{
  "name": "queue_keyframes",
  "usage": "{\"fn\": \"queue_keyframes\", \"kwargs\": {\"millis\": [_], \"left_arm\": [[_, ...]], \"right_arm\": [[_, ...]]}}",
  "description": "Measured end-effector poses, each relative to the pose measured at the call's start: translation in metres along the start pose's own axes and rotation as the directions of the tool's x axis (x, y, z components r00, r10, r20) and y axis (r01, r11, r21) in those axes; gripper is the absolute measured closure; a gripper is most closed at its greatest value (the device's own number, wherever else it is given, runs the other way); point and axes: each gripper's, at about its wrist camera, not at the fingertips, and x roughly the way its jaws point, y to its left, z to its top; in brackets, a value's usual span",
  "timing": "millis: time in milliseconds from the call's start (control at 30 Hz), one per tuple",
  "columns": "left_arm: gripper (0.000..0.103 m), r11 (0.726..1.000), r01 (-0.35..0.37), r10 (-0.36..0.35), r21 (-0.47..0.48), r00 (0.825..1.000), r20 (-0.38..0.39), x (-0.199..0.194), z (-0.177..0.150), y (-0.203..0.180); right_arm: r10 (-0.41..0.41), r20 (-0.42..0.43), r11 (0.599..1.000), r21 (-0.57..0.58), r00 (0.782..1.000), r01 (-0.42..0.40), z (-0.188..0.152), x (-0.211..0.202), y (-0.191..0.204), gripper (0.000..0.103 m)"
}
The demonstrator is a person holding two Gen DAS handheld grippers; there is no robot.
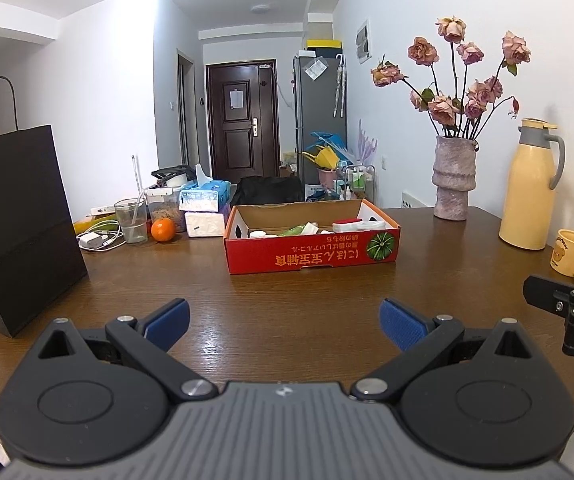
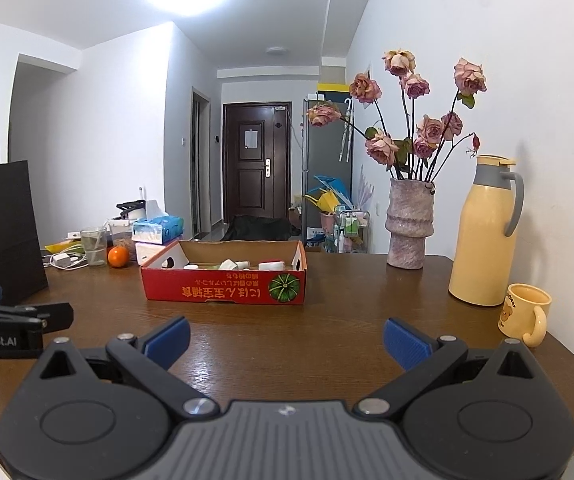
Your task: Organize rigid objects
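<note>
Cardboard box: red carton [image 1: 311, 254] with a pumpkin print sits mid-table on the wooden table [image 1: 287, 320], well ahead of both grippers; its top is open.
Task items: small white and green containers [image 1: 307, 229] lie inside the carton; only their tops show over the wall, so I cannot tell how many there are or how they rest.
Left gripper: left gripper [image 1: 285, 322] hangs low over bare tabletop, its 2 blue pads spread wide, nothing between them.
Right gripper: right gripper [image 2: 287, 340] matches it, fingers fully apart and empty, just beside the left one.
Risk, carton wall: a low forward reach would likely strike the near wall and shove the light carton instead of entering it.
Risk, right side: yellow mug [image 2: 525, 314] and yellow thermos jug [image 2: 485, 232] stand near the right gripper; a wide swing could tip them.
Risk, vase: tall vase of dried roses [image 2: 409, 224] looks top-heavy and stands behind the carton's right end.
Risk, grippers: held so close, the 2 tools could clash if both go in together.
</note>
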Motion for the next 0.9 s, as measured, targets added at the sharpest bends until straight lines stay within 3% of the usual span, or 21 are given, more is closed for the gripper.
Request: {"fn": "queue_keyframes", "kwargs": {"millis": [900], "left_arm": [[0.000, 1.000, 0.006, -0.006, -0.004, 1.000, -0.007, -0.0024, -0.0026, 0.0018]], "right_arm": [[-0.001, -0.001, 1.000, -0.008, 1.000, 0.001, -0.0006, -0.0039, 0.0026, 0.000]]}}
